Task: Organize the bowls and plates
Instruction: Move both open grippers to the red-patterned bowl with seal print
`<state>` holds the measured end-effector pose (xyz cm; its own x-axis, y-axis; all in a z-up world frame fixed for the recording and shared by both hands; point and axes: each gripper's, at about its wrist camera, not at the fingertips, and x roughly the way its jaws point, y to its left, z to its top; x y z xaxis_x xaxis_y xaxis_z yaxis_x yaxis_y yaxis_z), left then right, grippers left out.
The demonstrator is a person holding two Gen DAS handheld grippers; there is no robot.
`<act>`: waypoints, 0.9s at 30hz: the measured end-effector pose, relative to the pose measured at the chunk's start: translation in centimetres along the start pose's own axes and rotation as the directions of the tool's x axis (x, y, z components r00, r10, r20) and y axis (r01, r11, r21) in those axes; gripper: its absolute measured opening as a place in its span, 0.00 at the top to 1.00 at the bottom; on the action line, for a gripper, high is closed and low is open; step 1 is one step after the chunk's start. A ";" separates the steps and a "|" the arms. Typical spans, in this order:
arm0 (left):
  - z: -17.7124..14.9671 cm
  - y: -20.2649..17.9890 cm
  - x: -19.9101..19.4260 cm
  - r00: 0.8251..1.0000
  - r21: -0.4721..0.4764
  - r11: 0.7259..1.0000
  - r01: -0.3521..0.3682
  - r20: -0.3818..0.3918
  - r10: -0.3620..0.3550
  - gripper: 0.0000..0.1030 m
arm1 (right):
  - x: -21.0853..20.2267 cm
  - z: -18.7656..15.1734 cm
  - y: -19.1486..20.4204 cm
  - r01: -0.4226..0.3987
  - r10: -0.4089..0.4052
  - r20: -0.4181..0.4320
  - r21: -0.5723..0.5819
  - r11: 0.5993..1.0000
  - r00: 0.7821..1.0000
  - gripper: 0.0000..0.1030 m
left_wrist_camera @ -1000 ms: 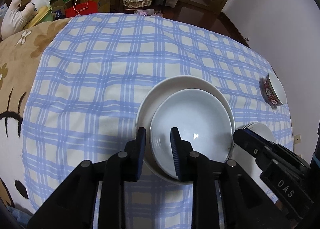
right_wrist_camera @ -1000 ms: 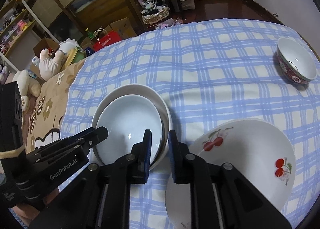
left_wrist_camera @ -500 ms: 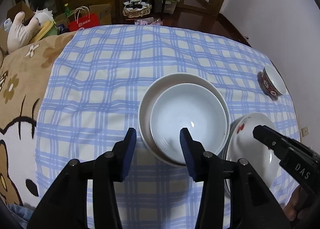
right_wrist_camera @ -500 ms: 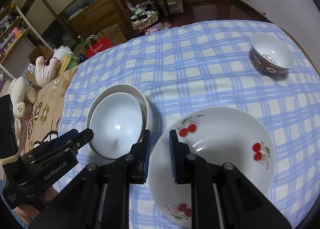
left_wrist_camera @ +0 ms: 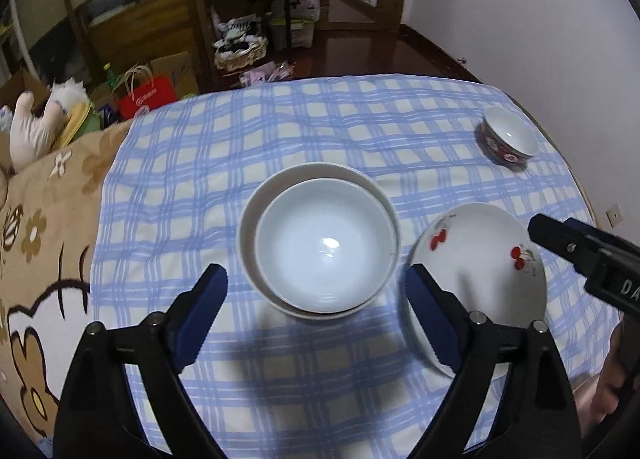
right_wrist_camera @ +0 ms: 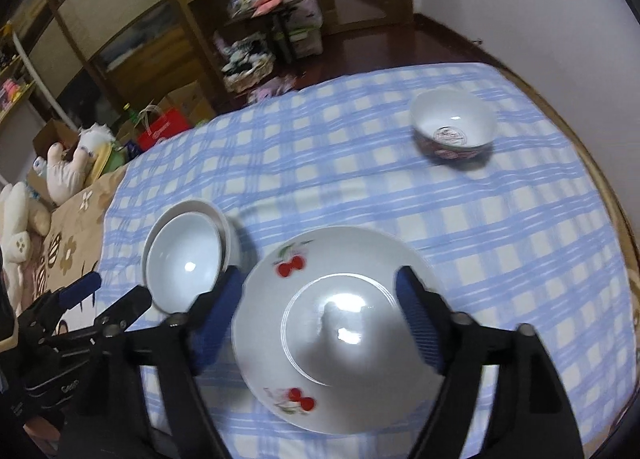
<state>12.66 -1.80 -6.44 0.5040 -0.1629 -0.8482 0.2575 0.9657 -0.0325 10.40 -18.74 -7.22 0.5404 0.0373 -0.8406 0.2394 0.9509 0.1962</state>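
Observation:
Two plain white bowls (left_wrist_camera: 324,247) sit nested on the blue checked tablecloth (left_wrist_camera: 320,127); they also show at the left of the right wrist view (right_wrist_camera: 188,255). A white plate with red cherries (right_wrist_camera: 340,323) lies to their right, and shows in the left wrist view (left_wrist_camera: 480,271). A small red-patterned bowl (right_wrist_camera: 452,131) stands alone at the far right (left_wrist_camera: 506,137). My left gripper (left_wrist_camera: 316,315) is open and empty, just short of the nested bowls. My right gripper (right_wrist_camera: 320,315) is open and empty over the cherry plate.
A beige cartoon-print cloth (left_wrist_camera: 36,251) covers the table's left side. The round table edge (right_wrist_camera: 616,219) curves along the right. Beyond the table are shelves, a red bag (left_wrist_camera: 150,93) and plush toys (left_wrist_camera: 28,131).
Both grippers opened wide and pulled back and up from the dishes. The left jaws let go of the nested bowls' rim, and the cherry plate now lies fully in view.

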 end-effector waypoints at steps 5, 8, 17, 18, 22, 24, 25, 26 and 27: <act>0.1 -2.4 -0.7 0.999 0.066 0.997 0.038 0.010 -0.038 0.12 | -2.1 0.0 -2.9 0.037 -0.039 0.036 0.046 0.998 0.999 0.02; 0.2 -3.7 -1.0 0.999 0.080 0.996 0.041 0.013 -0.042 0.12 | -3.4 -0.2 -4.4 0.062 -0.066 0.072 0.055 0.997 0.995 0.01; 0.7 -7.2 -2.1 0.996 0.107 0.992 0.072 0.038 -0.077 0.12 | -5.8 -0.7 -8.4 0.075 -0.091 0.117 0.134 0.988 0.989 0.01; 0.8 -7.5 -2.2 0.996 0.105 0.992 0.076 0.046 -0.081 0.12 | -6.0 -0.7 -8.8 0.076 -0.093 0.122 0.138 0.988 0.988 0.01; 1.4 -9.0 -2.5 0.994 0.126 0.988 0.086 0.054 -0.093 0.12 | -6.6 -0.6 -9.9 0.078 -0.101 0.141 0.159 0.984 0.985 0.01; 1.7 -9.7 -2.4 0.994 0.136 0.987 0.088 0.054 -0.097 0.12 | -6.7 -0.5 -10.6 0.076 -0.102 0.147 0.170 0.983 0.984 0.01; 1.9 -9.9 -2.3 0.994 0.139 0.986 0.090 0.053 -0.099 0.12 | -6.7 -0.4 -10.8 0.075 -0.102 0.151 0.174 0.982 0.983 0.01; 2.1 -10.2 -2.2 0.994 0.142 0.986 0.091 0.054 -0.100 0.12 | -6.7 -0.3 -11.2 0.074 -0.102 0.156 0.180 0.981 0.982 0.01; 2.4 -10.5 -2.1 0.993 0.145 0.985 0.092 0.055 -0.101 0.12 | -6.8 -0.2 -11.5 0.072 -0.102 0.158 0.184 0.980 0.982 0.01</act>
<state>10.86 -12.04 -3.04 0.5197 -0.2702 -0.8105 0.4194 0.9072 -0.0335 3.84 -29.90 -3.90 0.6336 -0.1090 -0.7660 0.4225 0.8782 0.2244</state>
